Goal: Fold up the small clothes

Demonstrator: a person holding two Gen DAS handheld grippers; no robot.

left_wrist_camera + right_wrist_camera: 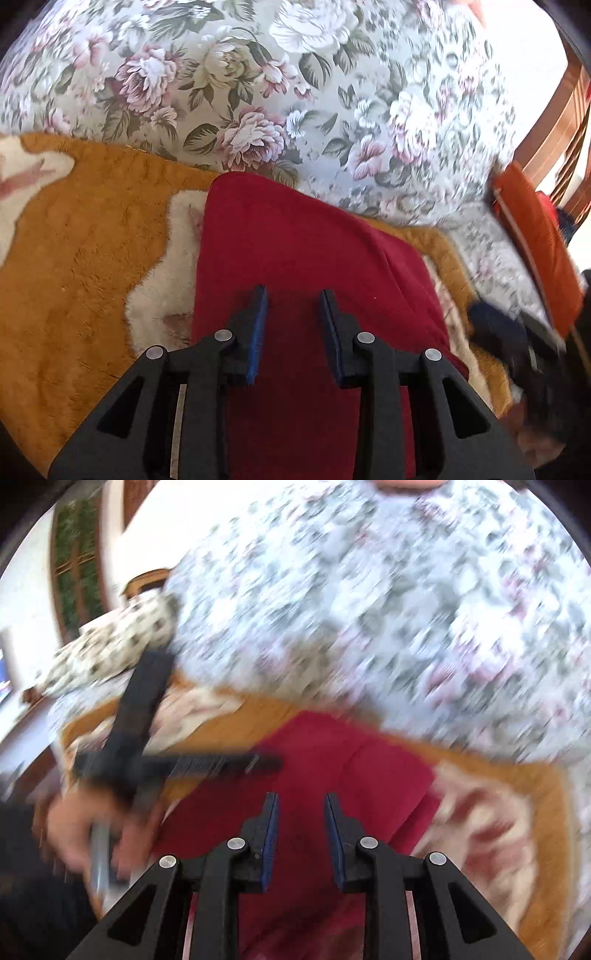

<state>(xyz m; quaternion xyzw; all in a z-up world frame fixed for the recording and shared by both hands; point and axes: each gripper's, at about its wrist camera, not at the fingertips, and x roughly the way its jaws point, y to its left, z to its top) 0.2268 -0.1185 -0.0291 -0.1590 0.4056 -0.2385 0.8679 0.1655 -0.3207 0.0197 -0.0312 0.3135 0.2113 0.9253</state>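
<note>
Much of the right wrist view is smeared by blur: the flowered cloth [369, 609] is only a wash of grey, green and pink, and the hand [92, 830] at the lower left is a soft shape around a pale handle. In the left wrist view the right edge blurs too, where something dark and an orange cushion [535, 240] on a wooden chair [557, 129] are hard to read.

The red cloth [295, 251] is plain, matte and smooth, with one rounded far corner and a soft crease running down it. It lies flat on a fluffy orange and cream towel [74, 240], which rests on the flowered cloth. Its near end is cut off beneath both tools.

The left gripper [294, 295] hangs over the red cloth, its blue-padded jaws apart and holding nothing. The right gripper [301, 801] does likewise.
</note>
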